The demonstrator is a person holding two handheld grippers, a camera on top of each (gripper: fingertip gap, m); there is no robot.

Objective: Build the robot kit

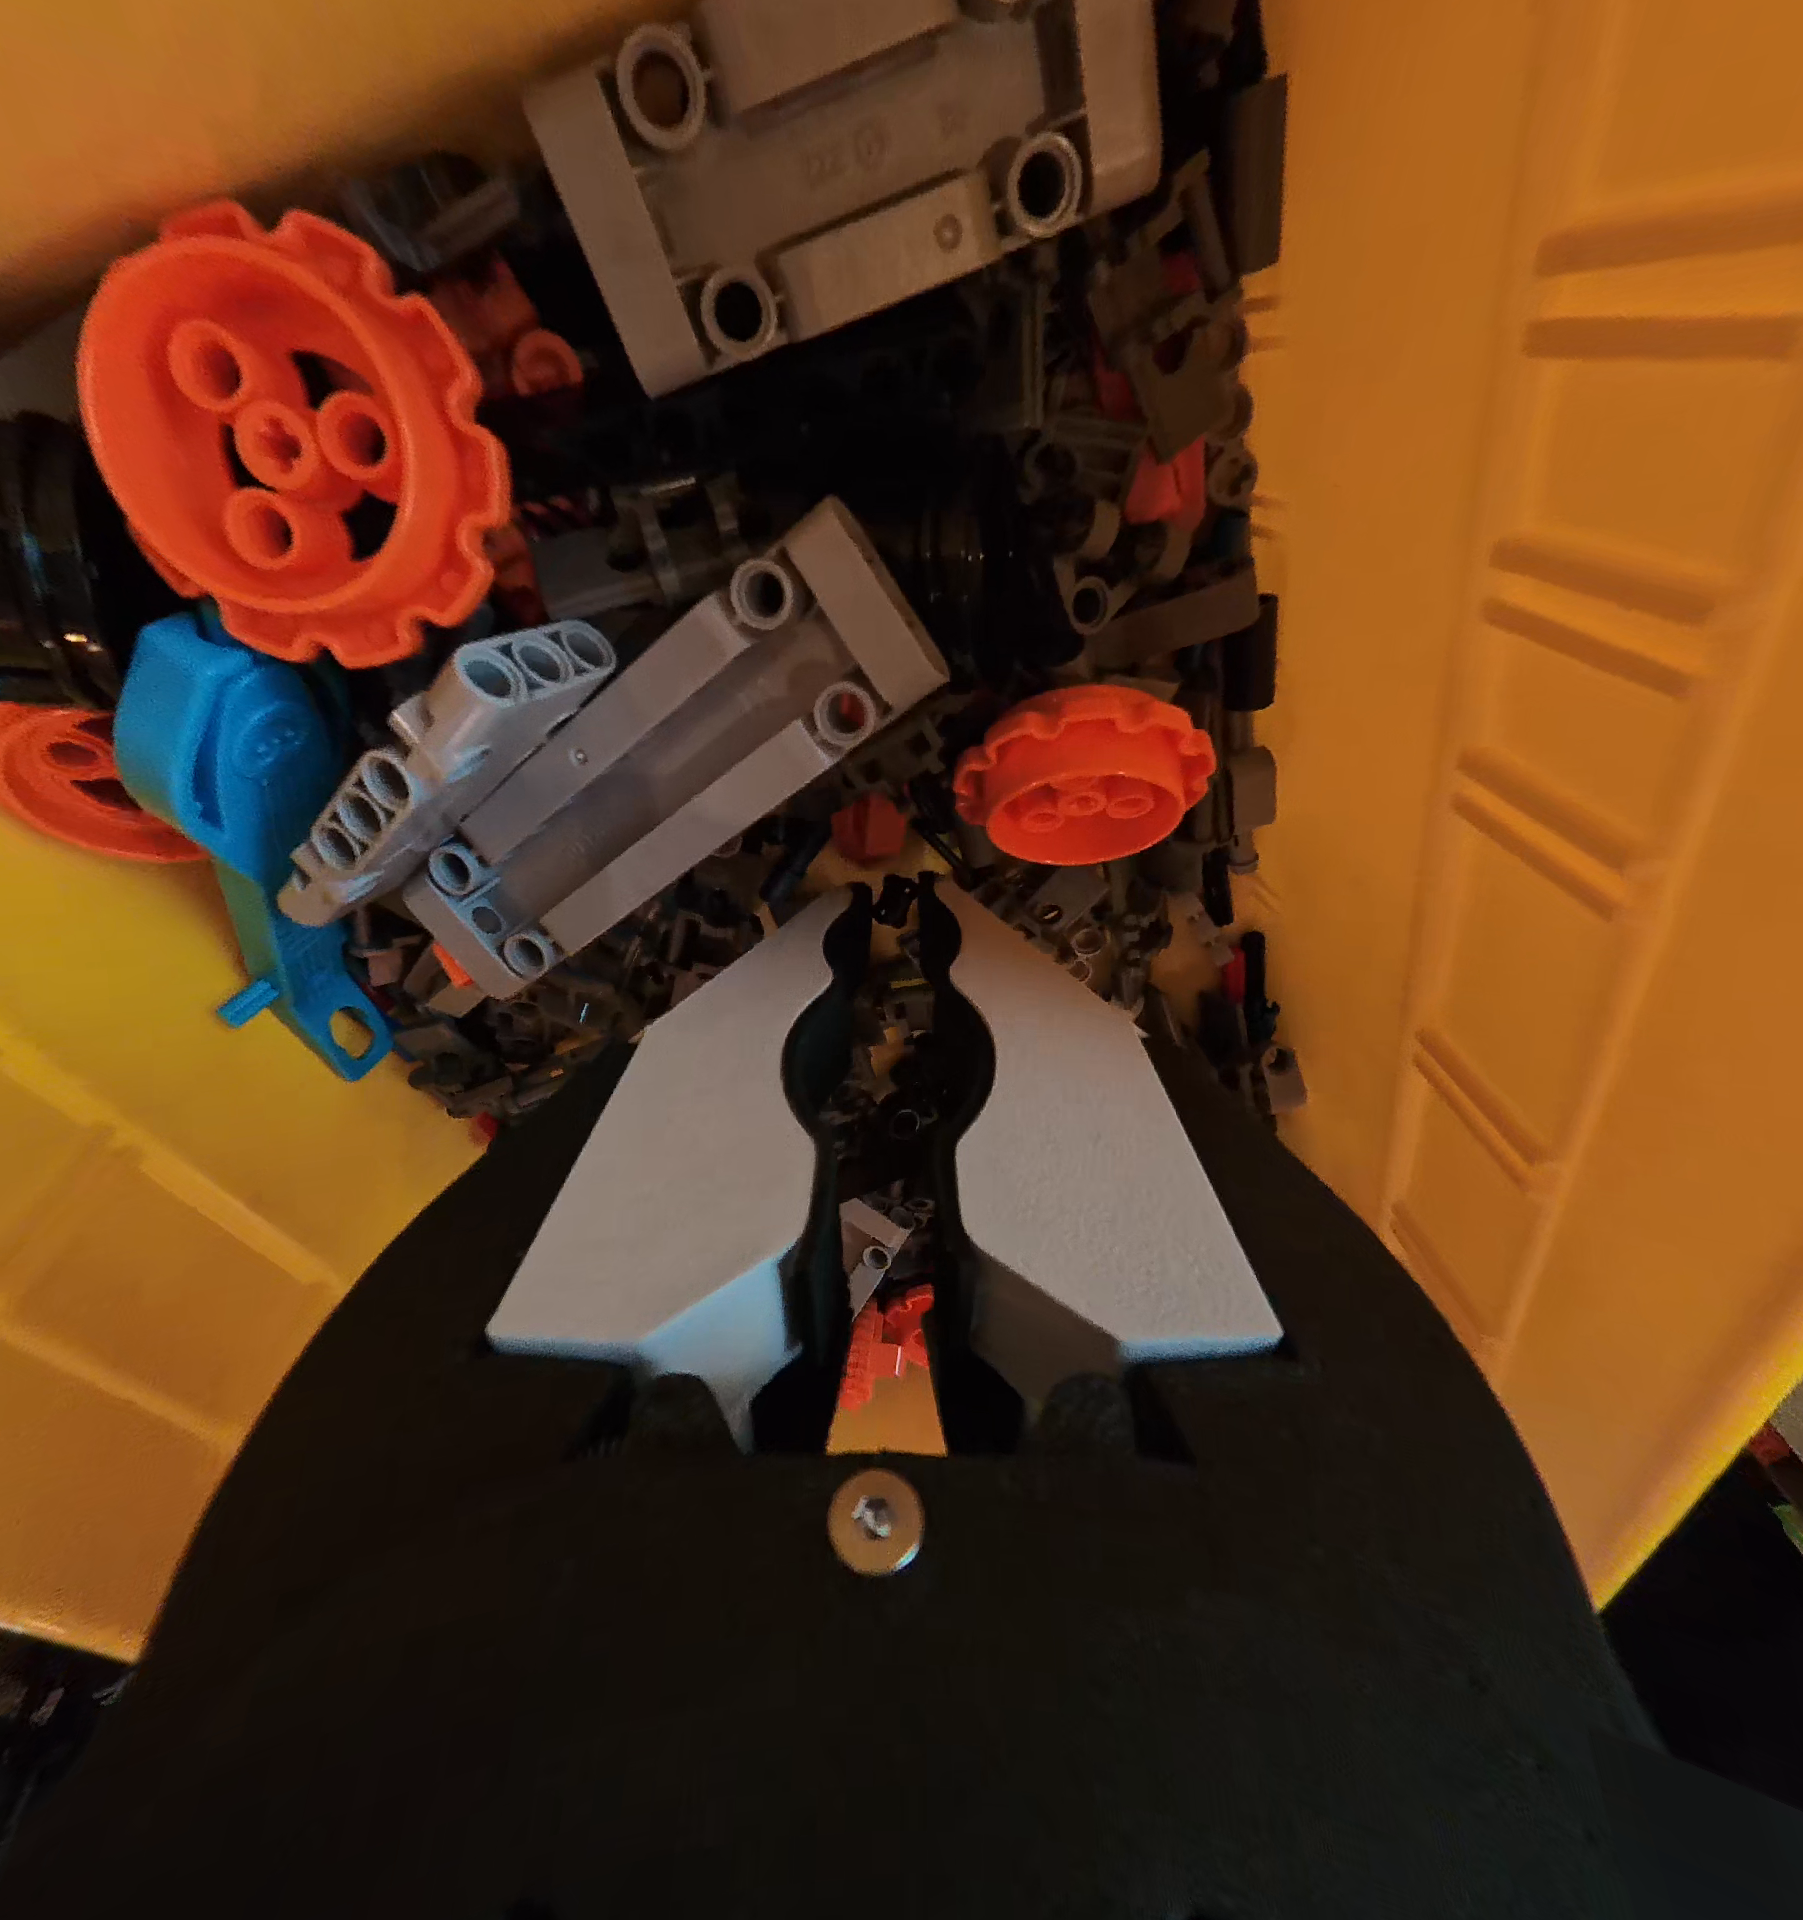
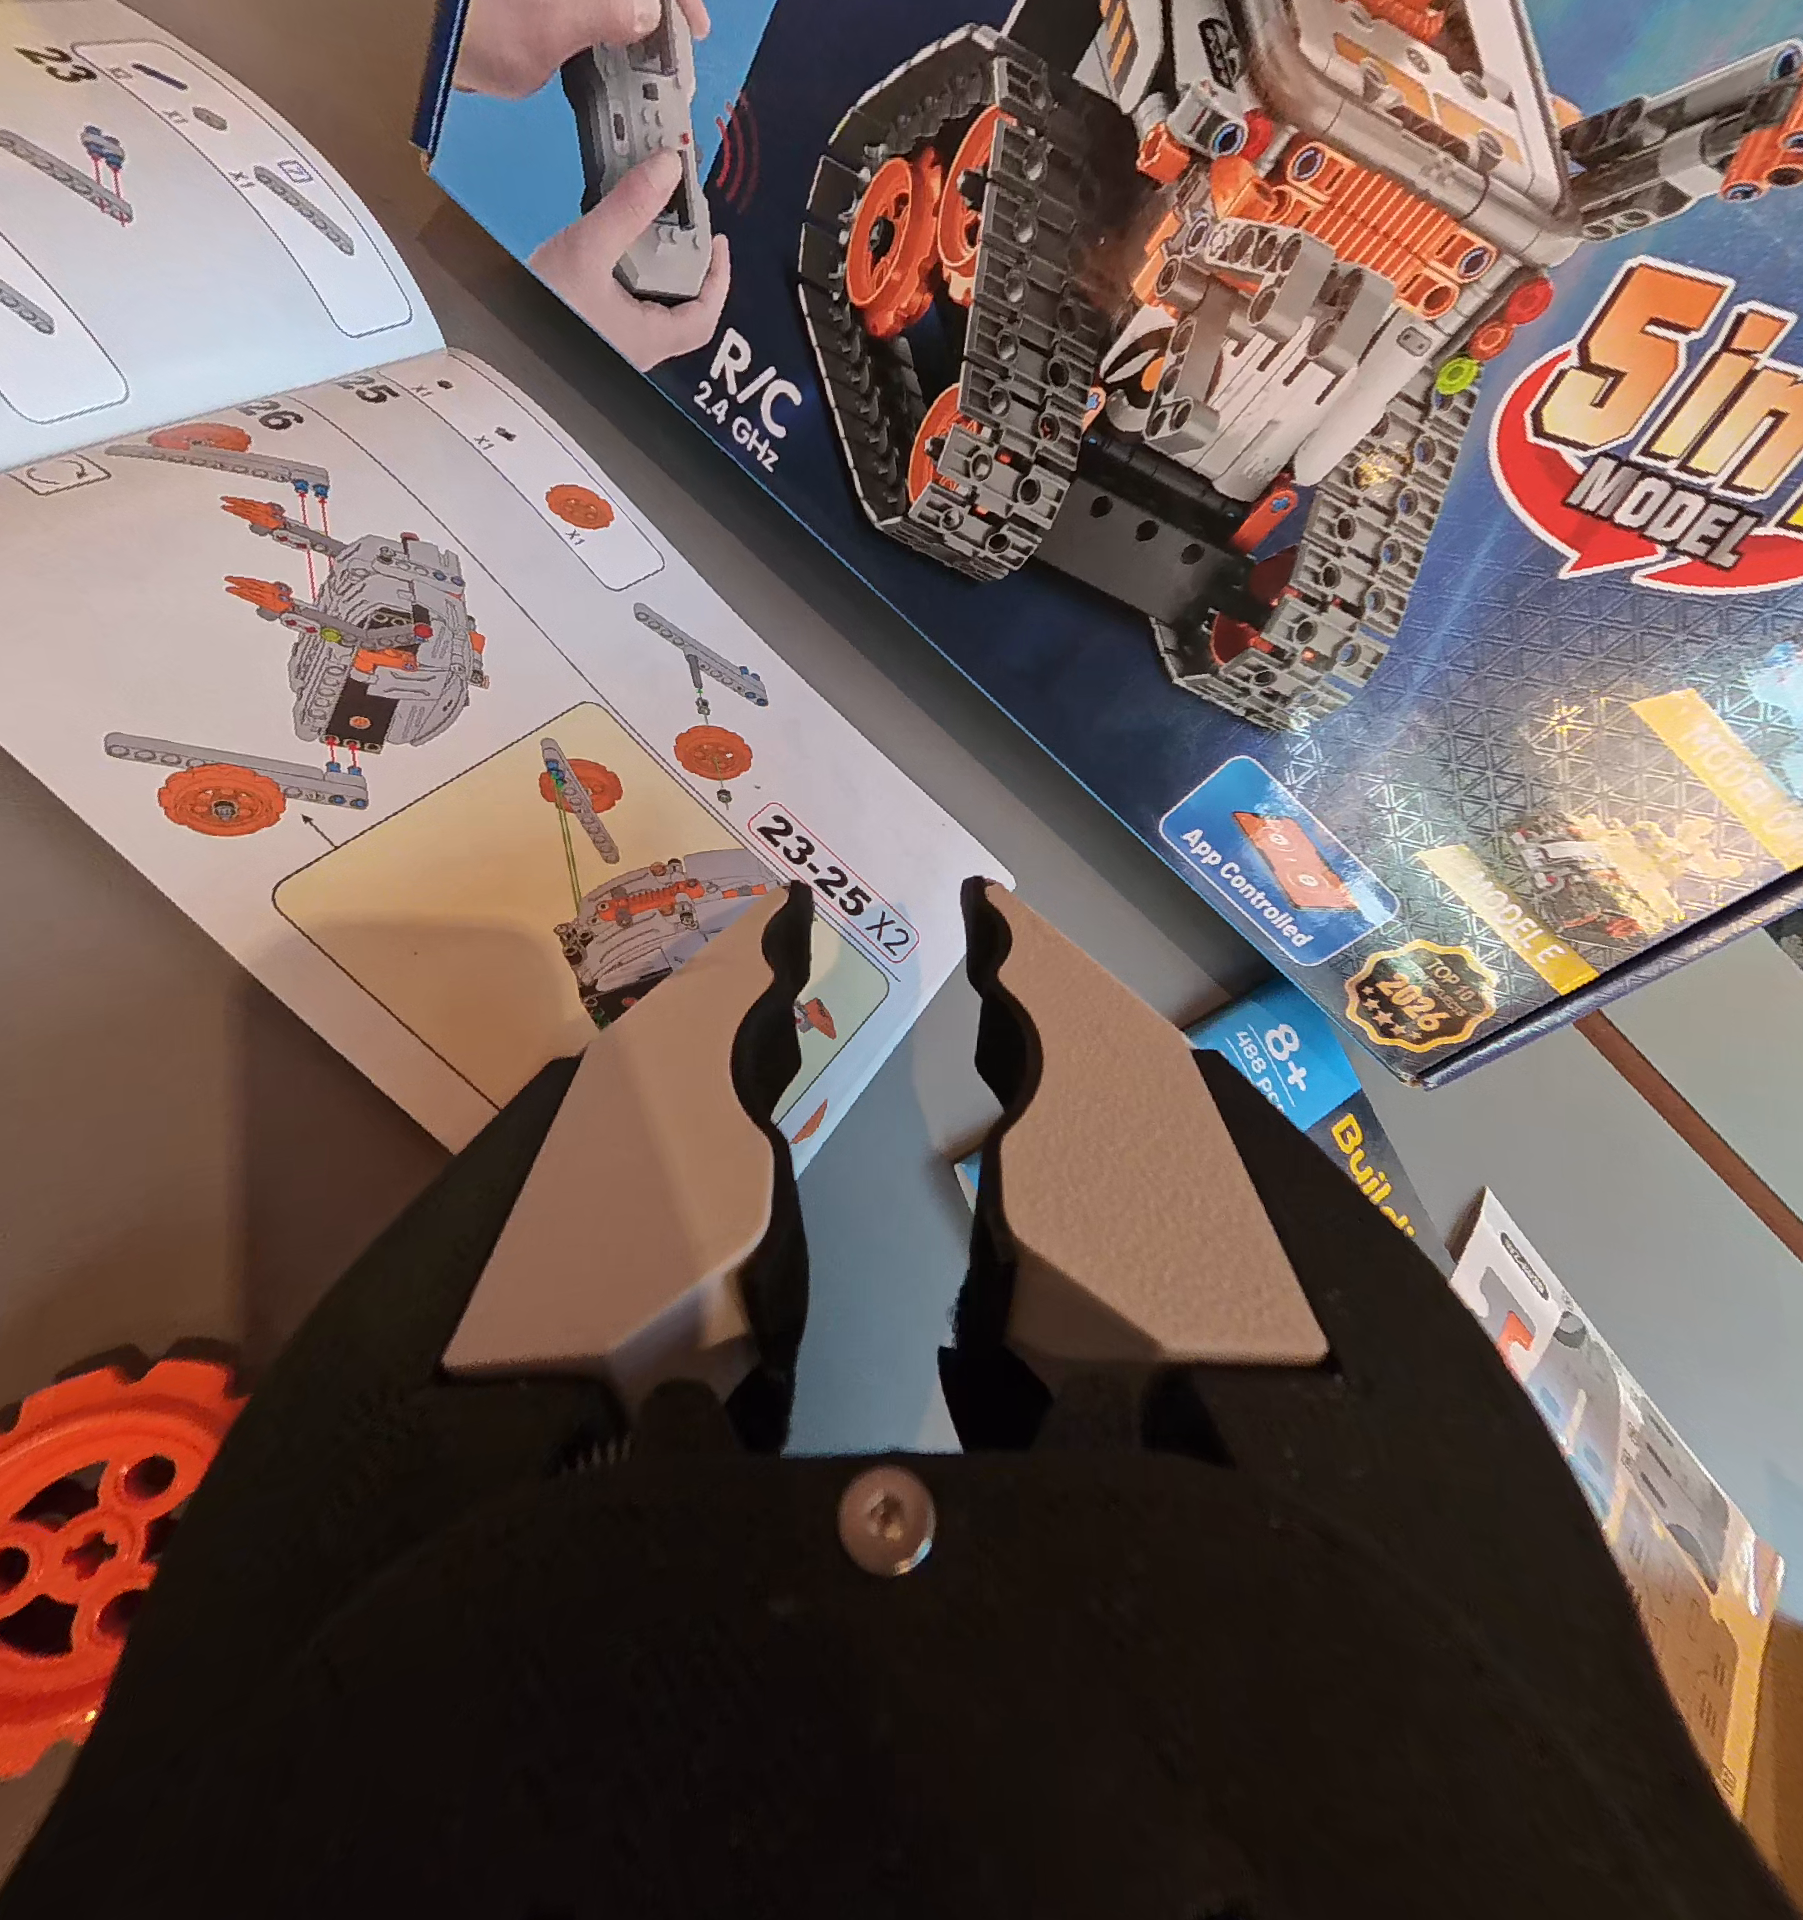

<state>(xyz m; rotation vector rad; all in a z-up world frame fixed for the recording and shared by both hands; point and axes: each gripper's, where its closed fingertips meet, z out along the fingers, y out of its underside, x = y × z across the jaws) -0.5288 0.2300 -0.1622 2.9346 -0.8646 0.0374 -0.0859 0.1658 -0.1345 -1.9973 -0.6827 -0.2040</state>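
My left gripper [image 1: 892, 902] reaches down into a yellow bin [image 1: 1562, 727] of loose building-toy parts. Its jaws are nearly closed, pinching a small black piece [image 1: 899, 894] at the tips, just above the pile. Nearest to it are a small orange wheel [image 1: 1084, 774] to the right and a grey motor block [image 1: 668, 748] to the left. My right gripper [image 2: 881, 904] is open and empty, hovering over the grey table [image 2: 876, 1247] at the corner of an open instruction booklet [image 2: 440, 727]. An orange toothed wheel [image 2: 55, 1548] lies at its lower left.
In the bin are a large orange toothed wheel [image 1: 284, 431], a blue tool [image 1: 242, 790], a second grey block [image 1: 835, 177] and many small dark parts. A blue toy box [image 2: 1292, 468] lies beyond the right gripper, with smaller boxes [image 2: 1624, 1455] at right. Tip to tip, the grippers are about 45 centimetres apart. My left gripper is the nearer one to the grey motor block [image 1: 668, 748]: about 6 centimetres, against 45 centimetres. The orange toothed wheel [image 2: 55, 1548] lies some 12 centimetres from my right tips, 45 centimetres from my left tips.
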